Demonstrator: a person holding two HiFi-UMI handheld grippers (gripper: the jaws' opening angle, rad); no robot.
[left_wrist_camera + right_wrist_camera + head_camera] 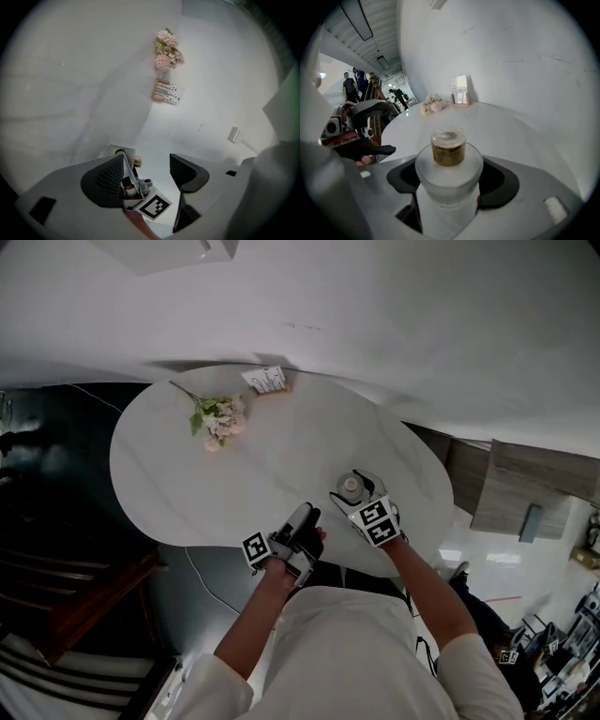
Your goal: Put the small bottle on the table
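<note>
The small bottle is frosted glass with a gold cap. It stands upright between the jaws of my right gripper, which is shut on it. In the head view the bottle and right gripper are over the near right part of the white oval table; I cannot tell whether the bottle's base touches it. My left gripper hovers at the table's near edge, to the left of the bottle. Its jaws stand open with nothing between them.
A pink flower sprig and a small printed card lie at the table's far side, by the white wall. Dark floor and a wooden step are to the left. Several people stand far off in the right gripper view.
</note>
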